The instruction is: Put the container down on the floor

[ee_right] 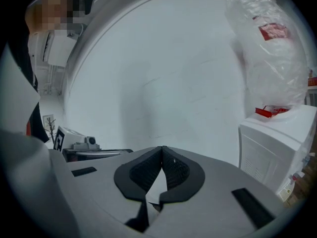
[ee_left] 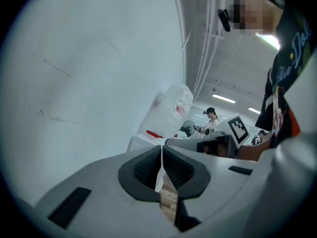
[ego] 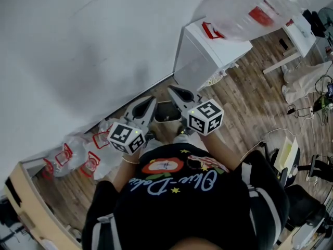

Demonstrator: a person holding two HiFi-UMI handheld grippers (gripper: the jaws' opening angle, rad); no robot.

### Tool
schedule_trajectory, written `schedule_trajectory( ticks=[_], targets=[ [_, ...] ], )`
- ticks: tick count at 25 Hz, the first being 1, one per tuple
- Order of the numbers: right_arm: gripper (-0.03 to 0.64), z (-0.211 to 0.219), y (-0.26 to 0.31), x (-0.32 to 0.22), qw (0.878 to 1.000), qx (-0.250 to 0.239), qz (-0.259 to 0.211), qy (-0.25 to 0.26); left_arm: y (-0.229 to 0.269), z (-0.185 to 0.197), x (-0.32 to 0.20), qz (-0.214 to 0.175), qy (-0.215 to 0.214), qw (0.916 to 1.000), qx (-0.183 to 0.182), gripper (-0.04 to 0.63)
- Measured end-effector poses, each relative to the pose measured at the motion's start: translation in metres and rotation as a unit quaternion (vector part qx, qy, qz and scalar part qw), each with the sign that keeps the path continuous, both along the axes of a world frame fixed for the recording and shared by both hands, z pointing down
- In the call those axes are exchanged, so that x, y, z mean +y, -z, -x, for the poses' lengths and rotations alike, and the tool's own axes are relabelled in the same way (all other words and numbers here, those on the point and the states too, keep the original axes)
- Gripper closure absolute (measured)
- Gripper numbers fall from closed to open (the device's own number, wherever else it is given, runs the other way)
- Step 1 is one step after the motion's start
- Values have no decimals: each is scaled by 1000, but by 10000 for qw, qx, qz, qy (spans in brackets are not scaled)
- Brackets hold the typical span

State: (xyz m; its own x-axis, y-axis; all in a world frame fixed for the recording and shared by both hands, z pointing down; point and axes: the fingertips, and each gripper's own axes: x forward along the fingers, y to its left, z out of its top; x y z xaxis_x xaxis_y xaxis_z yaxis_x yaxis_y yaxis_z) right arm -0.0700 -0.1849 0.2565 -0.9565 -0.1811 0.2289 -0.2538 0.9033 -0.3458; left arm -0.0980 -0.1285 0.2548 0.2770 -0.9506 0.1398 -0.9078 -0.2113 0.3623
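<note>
The container looks to sit on the floor, at its edge by the wall. I think the job is done. The left gripper and right gripper hang above it, one on each side. Both have their fingers pressed together and hold nothing. Nothing seems left to do.

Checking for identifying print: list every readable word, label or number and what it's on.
"Blue-D…": white script on the black shirt; the remaining letters are unclear.
Red labels on the plastic bag atop the white cabinet and on the floor bags: too blurred to read.
Marker cubes: square patterns, no text.
</note>
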Motion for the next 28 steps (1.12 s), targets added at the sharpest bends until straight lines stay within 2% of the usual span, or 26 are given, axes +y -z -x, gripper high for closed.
schedule_trajectory(
  ticks=[8, 28],
  targets=[
    [617, 1, 4, 1, 10000, 25, -80, -32, 7, 1, 2, -87, -23, 9999, -131, 584],
    [618, 2, 10, 6, 9999, -77, -77, -18, 5, -1, 9, -28, 10, 10000, -35, 584]
  ],
)
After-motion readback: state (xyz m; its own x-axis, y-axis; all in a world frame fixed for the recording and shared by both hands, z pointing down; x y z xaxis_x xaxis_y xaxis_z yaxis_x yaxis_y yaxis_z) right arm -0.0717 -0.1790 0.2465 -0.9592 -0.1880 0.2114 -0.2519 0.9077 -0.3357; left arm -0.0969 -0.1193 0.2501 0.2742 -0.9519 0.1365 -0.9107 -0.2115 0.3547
